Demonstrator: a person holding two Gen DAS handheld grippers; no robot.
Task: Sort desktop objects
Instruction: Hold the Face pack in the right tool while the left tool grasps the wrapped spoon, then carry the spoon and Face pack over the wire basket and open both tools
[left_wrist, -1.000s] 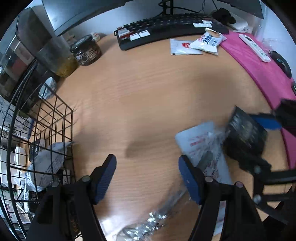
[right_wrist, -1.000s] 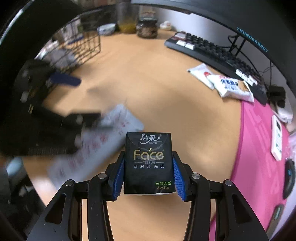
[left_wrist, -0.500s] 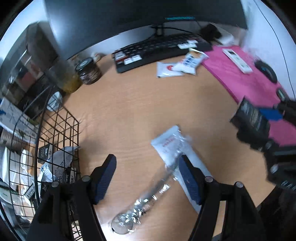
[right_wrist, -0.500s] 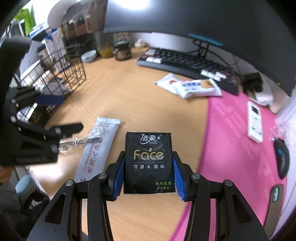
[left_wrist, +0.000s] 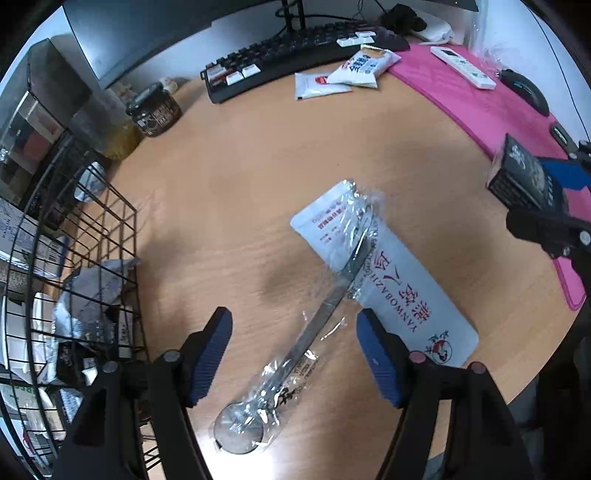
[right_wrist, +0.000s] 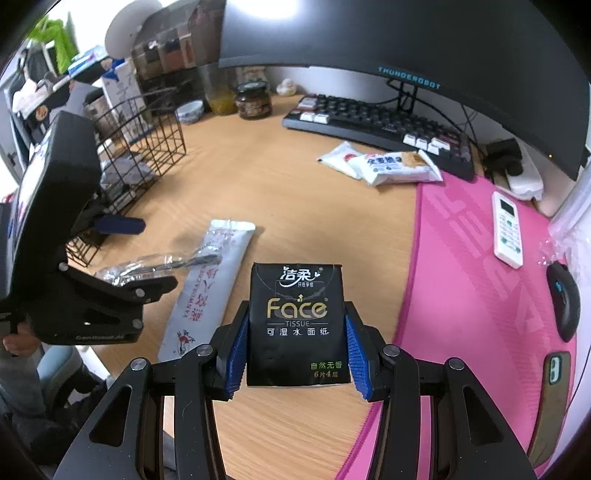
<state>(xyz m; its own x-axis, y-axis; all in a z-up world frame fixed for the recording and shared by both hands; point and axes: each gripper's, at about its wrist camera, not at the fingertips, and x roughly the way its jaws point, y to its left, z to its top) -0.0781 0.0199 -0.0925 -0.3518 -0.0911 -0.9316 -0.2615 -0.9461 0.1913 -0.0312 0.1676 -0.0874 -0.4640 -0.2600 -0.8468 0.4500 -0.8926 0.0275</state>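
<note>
Right tongs (right_wrist: 295, 354) pinch our tissue pack (right_wrist: 297, 321); left tongs (left_wrist: 293, 350) spread over wrapped spoon (left_wrist: 295, 354). Basket (left_wrist: 92, 295) part filled; sachet (left_wrist: 384, 280), snacks (left_wrist: 365, 64) left.

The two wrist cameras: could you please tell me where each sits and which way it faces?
Left wrist: on the left hand-held gripper, open, looking down at the wrapped spoon on the desk.
Right wrist: on the right hand-held gripper, facing the monitor, clamping the tissue pack.
Shared: spoon, long sachet, wire basket, keyboard.
</note>
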